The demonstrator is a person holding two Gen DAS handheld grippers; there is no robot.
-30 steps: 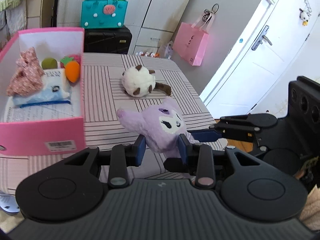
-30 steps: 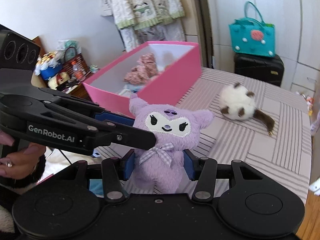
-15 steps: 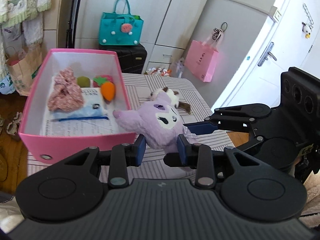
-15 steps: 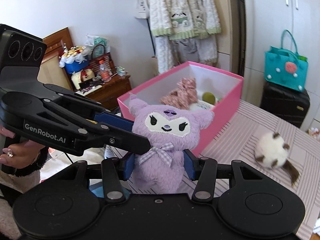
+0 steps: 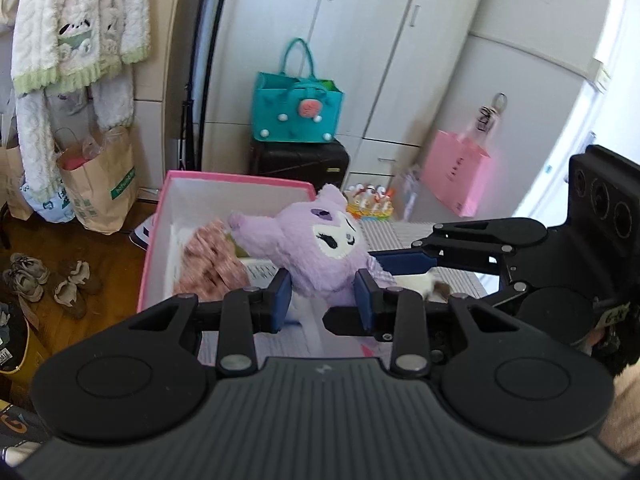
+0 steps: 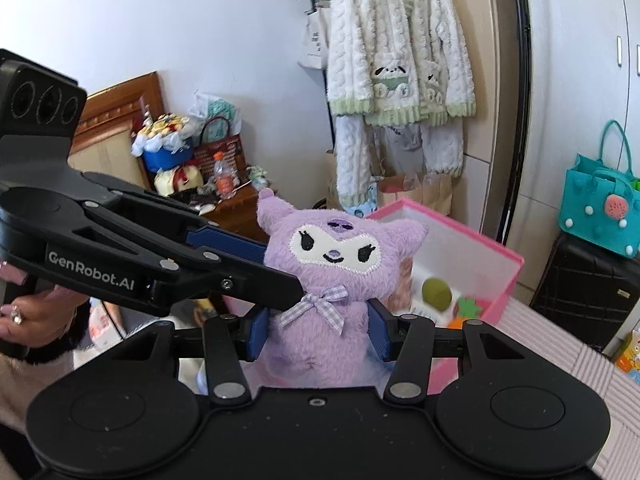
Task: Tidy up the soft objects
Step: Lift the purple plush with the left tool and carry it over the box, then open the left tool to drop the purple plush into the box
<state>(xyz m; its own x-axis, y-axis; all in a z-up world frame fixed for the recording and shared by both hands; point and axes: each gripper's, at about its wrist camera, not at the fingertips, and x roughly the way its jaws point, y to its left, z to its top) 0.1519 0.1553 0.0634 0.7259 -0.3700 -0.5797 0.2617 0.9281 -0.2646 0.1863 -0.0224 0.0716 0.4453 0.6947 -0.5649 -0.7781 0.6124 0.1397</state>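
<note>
Purple plush doll with a white embroidered face and a checked bow (image 5: 320,252): judged light, soft and compressible, with a fuzzy pile that gives the pads good purchase; no fragility apparent. The limp ears and head will flop, so the torso is the sound place to hold it.

Left wrist view: the left claw (image 5: 322,294) is clamped on the doll's lower body, a blue pad pressed in at each side. The right claw (image 5: 404,262) reaches in from the right side, its blue finger against the doll near the bow. The doll hangs in the air above the near end of the open pink cardboard box (image 5: 236,180), which holds a pink floral fabric bundle (image 5: 210,260). The claw points downward, toward the box interior.

Right wrist view: the right claw (image 6: 318,330) grips the doll's (image 6: 332,272) torso below the bow, the plush bulging between the pads. The left claw's black finger (image 6: 248,276) crosses in from the left side, carried by a hand (image 6: 34,316). The pink box (image 6: 472,248) lies behind the doll, at the striped table's (image 6: 568,356) left edge.
</note>
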